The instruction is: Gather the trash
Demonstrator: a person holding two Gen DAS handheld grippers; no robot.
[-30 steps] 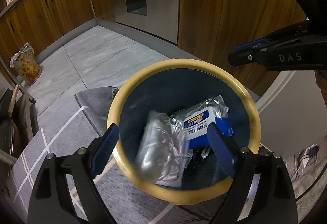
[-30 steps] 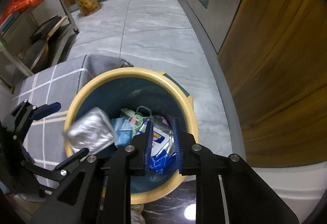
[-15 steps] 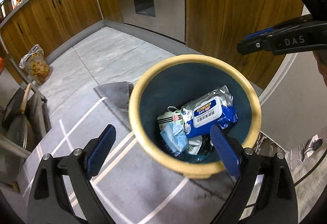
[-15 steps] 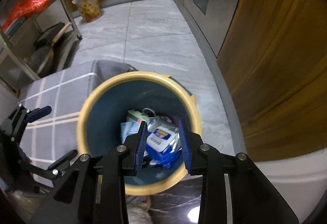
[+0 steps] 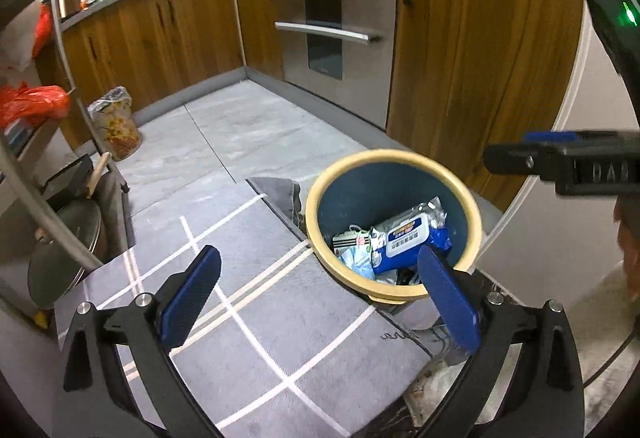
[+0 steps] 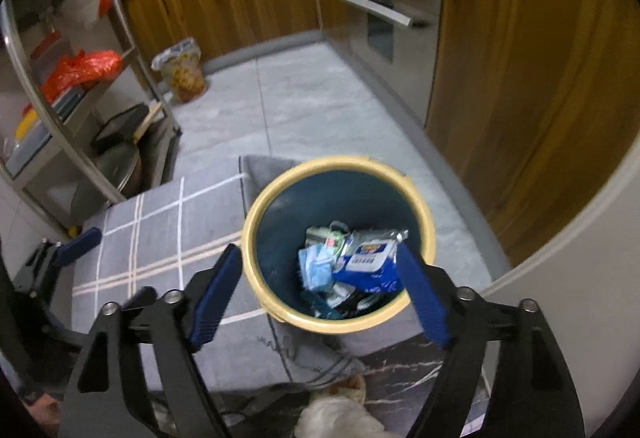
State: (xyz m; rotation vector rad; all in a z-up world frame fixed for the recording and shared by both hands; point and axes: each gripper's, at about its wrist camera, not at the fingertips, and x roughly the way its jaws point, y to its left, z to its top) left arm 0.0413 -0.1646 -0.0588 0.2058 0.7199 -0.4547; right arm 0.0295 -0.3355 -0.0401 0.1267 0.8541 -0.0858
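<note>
Rack (image 6: 60,86), far left: metal shelving, orange bag (image 6: 80,72) on a shelf, pan lid (image 6: 108,178) leaning low against the frame.

Snack bag (image 6: 180,70), on the tile floor (image 6: 304,106) at the foot of the wooden cabinets (image 6: 224,2).

Rug (image 6: 160,222), grey with pale crossing lines, spread left of and under the bin.

Left gripper (image 5: 316,290), over the rug: blue pads (image 5: 192,298) spread wide, jaws opening, nothing between them but rug and bin edge below; holding nothing. Also seen at the far left edge of the right wrist view, one blue pad tip showing.

Bin (image 6: 260,214), round, cream rim, dark blue inside, standing on the floor at the rug's right edge, near the wood panel (image 6: 532,70).

Trash, inside the bin: blue-and-white wipes pack (image 6: 370,258) with crinkled silver ends on top; pale blue mask (image 6: 316,268) just left of it, touching; a small green-and-white packet (image 6: 332,238) behind; darker scraps beneath, possibly wrappers, too shadowed to tell.

Right gripper (image 6: 320,278), above the near side of the bin: jaws opening, pads well apart and framing the bin mouth in view, gripping nothing. One finger also visible at the right edge of the left wrist view.

Oven (image 6: 384,10), steel, two bar handles, set between cabinets and wood panel.
</note>
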